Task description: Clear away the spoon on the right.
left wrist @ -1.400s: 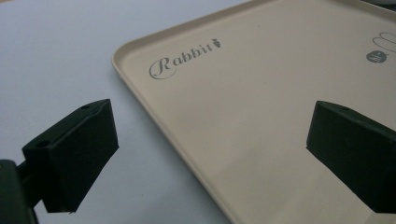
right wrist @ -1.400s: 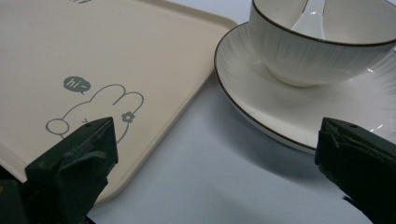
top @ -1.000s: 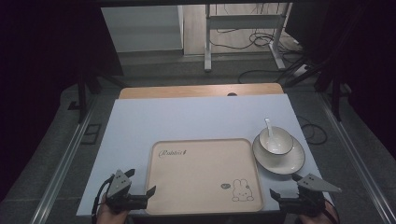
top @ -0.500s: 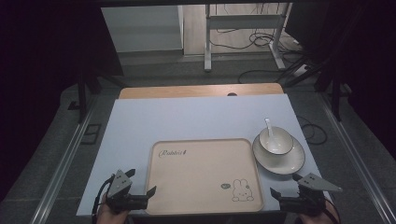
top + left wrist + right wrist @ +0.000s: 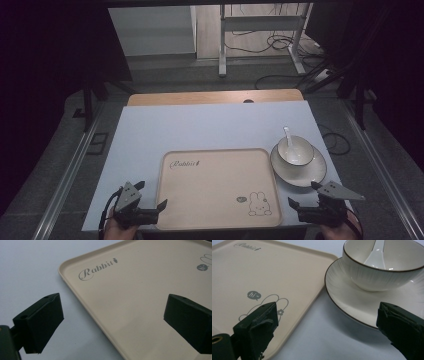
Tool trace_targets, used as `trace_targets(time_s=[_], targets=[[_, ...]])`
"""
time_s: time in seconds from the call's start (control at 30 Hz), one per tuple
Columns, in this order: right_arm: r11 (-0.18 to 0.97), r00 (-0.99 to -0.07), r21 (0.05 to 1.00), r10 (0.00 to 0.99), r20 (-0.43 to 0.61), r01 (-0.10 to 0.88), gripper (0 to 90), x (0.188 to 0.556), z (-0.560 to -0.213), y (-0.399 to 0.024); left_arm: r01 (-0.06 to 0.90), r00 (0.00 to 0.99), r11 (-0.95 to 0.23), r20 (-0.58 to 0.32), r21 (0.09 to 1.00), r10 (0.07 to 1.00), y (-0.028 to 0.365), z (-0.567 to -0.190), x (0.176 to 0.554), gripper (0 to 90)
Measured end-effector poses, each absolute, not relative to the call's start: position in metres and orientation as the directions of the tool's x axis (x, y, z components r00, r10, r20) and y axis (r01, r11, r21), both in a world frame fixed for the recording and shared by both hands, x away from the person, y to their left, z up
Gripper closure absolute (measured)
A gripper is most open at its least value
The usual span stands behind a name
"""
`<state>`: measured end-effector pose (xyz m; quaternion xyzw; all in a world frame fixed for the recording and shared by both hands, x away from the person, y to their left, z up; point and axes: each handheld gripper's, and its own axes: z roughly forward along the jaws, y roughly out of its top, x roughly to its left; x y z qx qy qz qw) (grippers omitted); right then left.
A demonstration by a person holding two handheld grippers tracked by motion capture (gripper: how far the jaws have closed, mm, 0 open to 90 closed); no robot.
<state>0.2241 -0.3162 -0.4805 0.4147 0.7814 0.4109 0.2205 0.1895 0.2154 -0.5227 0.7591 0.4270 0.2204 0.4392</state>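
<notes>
A beige tray (image 5: 210, 170) with a rabbit drawing lies at the table's front middle. Right of it a white bowl (image 5: 296, 151) with a white spoon (image 5: 288, 134) stands on a white plate (image 5: 311, 175). My left gripper (image 5: 152, 210) is open at the tray's front left corner; in the left gripper view (image 5: 112, 322) one jaw is over the table and one over the tray (image 5: 140, 290). My right gripper (image 5: 295, 207) is open near the tray's front right corner; in the right gripper view (image 5: 324, 327) its jaws frame the tray (image 5: 262, 270) edge and the plate (image 5: 347, 300), with the bowl (image 5: 382, 267) beyond.
The white table top (image 5: 210, 127) has a wooden strip (image 5: 215, 97) along its far edge. Metal rails run along both sides. Beyond the table are a dark floor, cables (image 5: 270, 45) and a metal stand.
</notes>
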Motion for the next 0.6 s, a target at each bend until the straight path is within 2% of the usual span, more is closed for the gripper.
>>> trace_targets(time_s=[0.43,0.6], targets=[[0.283,-0.560,0.834,0.828,0.037,0.473,2.9,0.243,-0.467,-0.316,0.461,0.534,-0.245,-0.045,0.853,0.845,0.216,-0.523,0.190,2.2],[0.298,-0.556,0.837,0.831,0.009,0.459,0.6,0.252,-0.462,-0.313,0.461,0.534,-0.248,-0.043,0.852,0.845,0.215,-0.523,0.190,2.2]])
